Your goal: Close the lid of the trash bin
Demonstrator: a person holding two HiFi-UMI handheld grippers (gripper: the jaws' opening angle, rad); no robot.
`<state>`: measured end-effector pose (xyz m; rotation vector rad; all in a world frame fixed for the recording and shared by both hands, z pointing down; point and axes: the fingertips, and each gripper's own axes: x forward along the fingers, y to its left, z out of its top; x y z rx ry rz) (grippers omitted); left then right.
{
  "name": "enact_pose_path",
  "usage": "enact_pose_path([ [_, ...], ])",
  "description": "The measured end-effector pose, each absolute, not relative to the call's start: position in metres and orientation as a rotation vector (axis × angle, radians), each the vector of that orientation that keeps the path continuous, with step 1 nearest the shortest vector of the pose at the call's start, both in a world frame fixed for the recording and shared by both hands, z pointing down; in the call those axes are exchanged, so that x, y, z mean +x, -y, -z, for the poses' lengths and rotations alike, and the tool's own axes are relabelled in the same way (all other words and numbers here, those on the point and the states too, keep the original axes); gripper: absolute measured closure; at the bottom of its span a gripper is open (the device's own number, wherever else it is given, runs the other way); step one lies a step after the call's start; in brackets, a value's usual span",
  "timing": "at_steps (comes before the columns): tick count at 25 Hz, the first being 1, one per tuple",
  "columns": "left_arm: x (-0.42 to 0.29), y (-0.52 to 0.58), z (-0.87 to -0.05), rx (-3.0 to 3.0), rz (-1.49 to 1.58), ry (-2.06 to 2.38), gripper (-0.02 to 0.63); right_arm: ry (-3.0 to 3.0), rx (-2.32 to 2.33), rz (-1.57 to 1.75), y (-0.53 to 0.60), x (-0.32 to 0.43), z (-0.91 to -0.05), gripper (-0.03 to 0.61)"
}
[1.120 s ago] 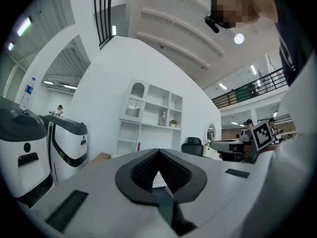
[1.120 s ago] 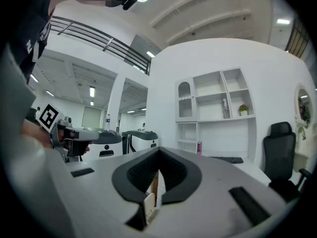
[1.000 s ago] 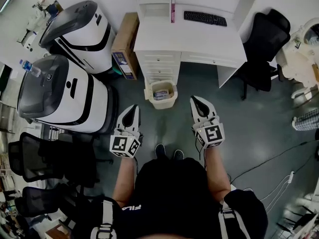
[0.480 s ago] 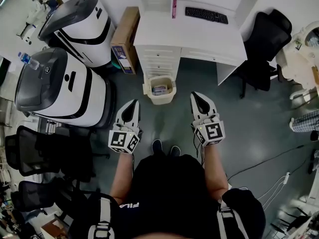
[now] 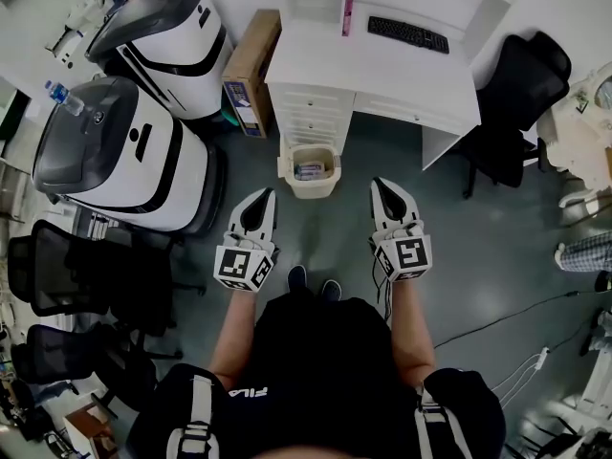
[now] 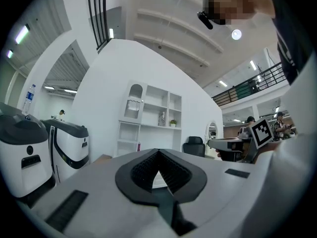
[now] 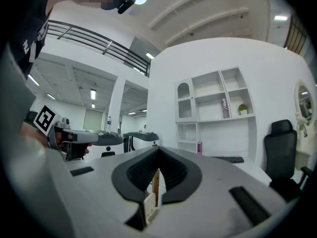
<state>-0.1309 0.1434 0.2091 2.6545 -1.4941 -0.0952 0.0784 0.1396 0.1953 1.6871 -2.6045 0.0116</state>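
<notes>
Beige trash bin (image 5: 312, 188) stands ahead, between closed left gripper (image 5: 267, 195) and closed right gripper (image 5: 381, 185).

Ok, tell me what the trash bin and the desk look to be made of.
Trash bin: probably plastic, beige, matte; thin moulded-looking walls, rounded rim. Desk: likely painted or laminated wood board, smooth white; flat panels and drawer fronts.

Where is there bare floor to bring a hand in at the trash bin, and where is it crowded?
Bare floor lies in front of the trash bin, between it and the left gripper and right gripper, and on its right, along the desk front. Crowded: drawers close behind the bin; cardboard box and white machine on its left.
</notes>
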Motion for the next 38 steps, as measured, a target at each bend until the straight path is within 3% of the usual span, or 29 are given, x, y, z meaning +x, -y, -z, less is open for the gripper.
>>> enact_pose_path([
  [12, -0.118, -0.136, -0.202, 2.604, 0.133, 1.647, 0.611, 2.638, 1.62, 0.03, -0.121, 0.084, -0.204, 0.574],
  [25, -0.141, -0.034, -0.233, 2.593, 0.095, 1.633, 0.611, 2.612, 1.619, 0.009, -0.029, 0.061, -0.227, 0.574],
  [38, -0.17, 0.1, -0.331, 2.49, -0.057, 1.621, 0.611, 2.612, 1.614, -0.05, 0.083, 0.037, -0.275, 0.574],
])
